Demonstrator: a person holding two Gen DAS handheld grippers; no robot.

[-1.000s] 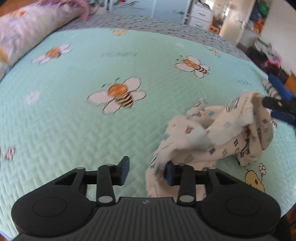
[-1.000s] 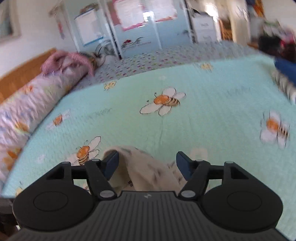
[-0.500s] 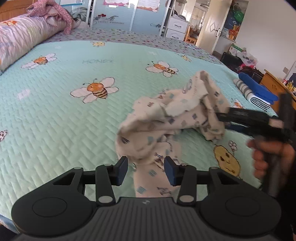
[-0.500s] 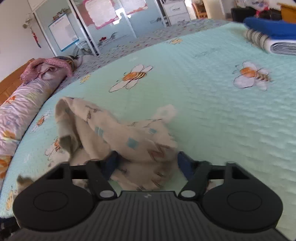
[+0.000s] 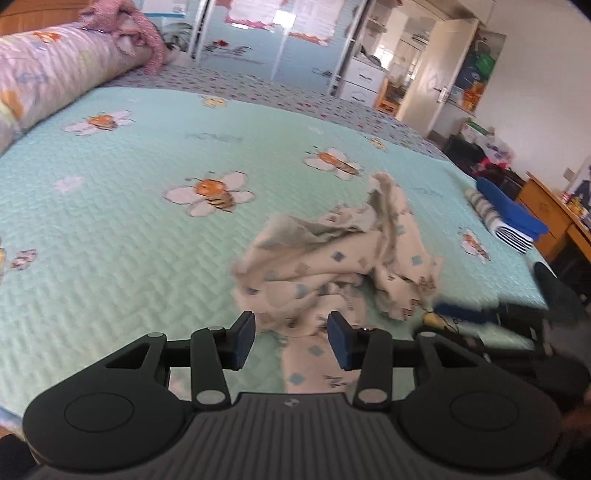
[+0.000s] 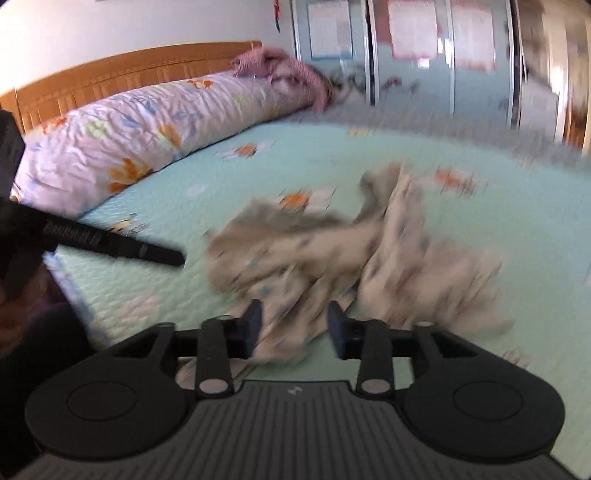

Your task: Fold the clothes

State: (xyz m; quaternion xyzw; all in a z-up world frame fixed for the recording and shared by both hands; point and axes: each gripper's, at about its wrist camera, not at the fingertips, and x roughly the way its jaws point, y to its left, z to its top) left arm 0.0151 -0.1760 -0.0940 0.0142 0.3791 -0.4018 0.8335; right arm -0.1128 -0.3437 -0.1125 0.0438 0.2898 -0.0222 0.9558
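A cream garment (image 5: 332,258) with small coloured squares lies crumpled on the mint bee quilt (image 5: 110,229). My left gripper (image 5: 291,341) is open over its near edge. A strip of the cloth runs between the jaws beside the right pad, and quilt shows beside the left pad. My right gripper (image 6: 295,325) also has the garment (image 6: 332,251) between its jaws, which are opening; the picture is blurred and a gap shows at the right pad. In the left wrist view its fingers (image 5: 465,309) lie low at the heap's right side. The left gripper's finger (image 6: 147,253) points in from the left.
A long floral pillow (image 6: 147,129) lies along the wooden headboard (image 6: 110,77), with a pink cloth (image 5: 125,18) on its end. Folded blue and striped clothes (image 5: 506,218) are stacked at the bed's right edge, next to a wooden desk (image 5: 546,206).
The garment, lifted at its right side by the right gripper half a second ago, now lies in a lower heap. The right gripper has swung and rolled to face the headboard.
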